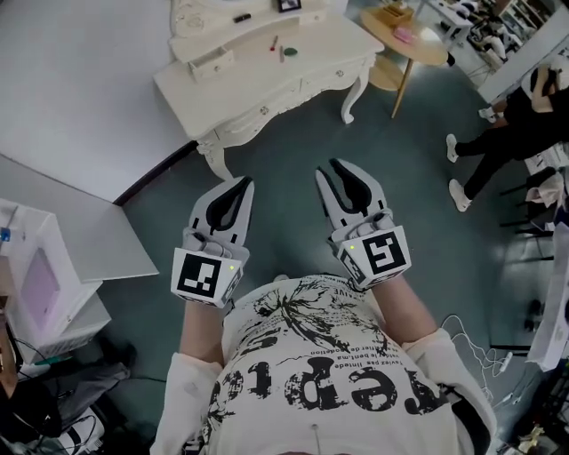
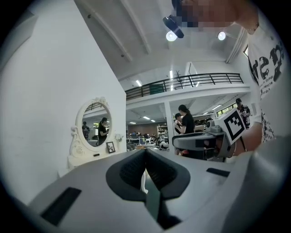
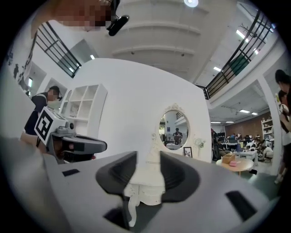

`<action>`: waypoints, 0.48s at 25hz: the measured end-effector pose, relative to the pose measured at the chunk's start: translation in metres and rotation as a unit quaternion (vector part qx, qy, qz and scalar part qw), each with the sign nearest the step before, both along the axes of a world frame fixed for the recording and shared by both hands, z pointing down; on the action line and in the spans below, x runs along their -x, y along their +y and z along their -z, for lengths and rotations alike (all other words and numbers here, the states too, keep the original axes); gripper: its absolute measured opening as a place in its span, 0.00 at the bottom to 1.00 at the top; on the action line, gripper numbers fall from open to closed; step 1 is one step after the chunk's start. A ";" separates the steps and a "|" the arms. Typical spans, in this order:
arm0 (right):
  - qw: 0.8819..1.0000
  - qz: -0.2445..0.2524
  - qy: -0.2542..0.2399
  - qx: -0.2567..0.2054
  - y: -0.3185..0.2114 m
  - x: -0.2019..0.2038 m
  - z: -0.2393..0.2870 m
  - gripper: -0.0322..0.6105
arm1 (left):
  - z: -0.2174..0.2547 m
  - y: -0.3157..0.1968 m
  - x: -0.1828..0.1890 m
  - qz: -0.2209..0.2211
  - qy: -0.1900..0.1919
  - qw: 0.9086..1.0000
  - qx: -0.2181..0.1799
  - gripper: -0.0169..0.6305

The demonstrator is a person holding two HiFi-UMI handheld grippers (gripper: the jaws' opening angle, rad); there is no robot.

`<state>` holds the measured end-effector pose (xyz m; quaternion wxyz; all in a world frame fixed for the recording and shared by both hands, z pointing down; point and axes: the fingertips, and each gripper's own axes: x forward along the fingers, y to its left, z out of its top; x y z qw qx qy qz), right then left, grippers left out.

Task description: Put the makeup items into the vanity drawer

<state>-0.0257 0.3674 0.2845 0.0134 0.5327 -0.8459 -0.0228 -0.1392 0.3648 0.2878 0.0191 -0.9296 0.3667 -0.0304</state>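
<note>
A: Makeup items (image 1: 282, 47), where are they lying, and how are they going to handle?

B: Working outward from the body: the left gripper (image 1: 238, 184) is pressing its jaws together on nothing. The right gripper (image 1: 327, 169) is showing a narrow gap between its jaws, with nothing in it. Both are hovering over bare floor, well apart from the desk (image 1: 329, 44). The items are lying on the desktop near its middle, toward the back edge. A slim reddish stick (image 1: 274, 42) is lying just beside a small green round piece (image 1: 290, 52), and a dark slim piece (image 1: 242, 17) is sitting farther back.

A: And the handling?

B: They are looking small and light, probably hard-shelled, so I am expecting them to be slippery and ready to roll. I am judging that the stick is best pinched across its middle and the round piece across its width. They are too small here to tell more.

A: Where are they going?

B: A small drawer (image 1: 212, 62) toward the desk's left end is appearing to stand pulled out.

A: Is anything getting in the way?

B: Nothing is lying between the grippers and the desk's front edge. A picture frame (image 1: 289, 5) is standing at the back edge. A round side table (image 1: 427, 49) is standing beyond the desk's right corner, and a person (image 1: 507, 133) is standing off to the right.
</note>
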 end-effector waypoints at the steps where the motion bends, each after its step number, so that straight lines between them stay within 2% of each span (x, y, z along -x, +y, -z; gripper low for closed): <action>1: 1.000 0.005 0.000 -0.007 -0.004 0.004 0.000 0.42 | -0.002 -0.002 0.003 -0.001 0.000 1.000 0.001 0.04; 2: 1.000 0.008 0.002 -0.012 -0.009 0.006 -0.001 0.68 | -0.005 -0.006 0.006 -0.001 0.000 1.000 0.003 0.04; 3: 1.000 0.006 0.005 -0.016 -0.015 0.005 -0.002 0.77 | -0.007 -0.011 0.008 0.001 -0.001 1.000 0.004 0.04; 5: 1.000 -0.003 0.013 -0.019 -0.030 -0.001 -0.005 0.86 | -0.009 -0.022 0.010 0.007 -0.003 1.000 0.007 0.04; 12: 1.000 0.011 0.009 -0.009 -0.107 -0.038 -0.019 0.88 | -0.025 -0.086 -0.009 0.042 -0.010 0.999 0.011 0.04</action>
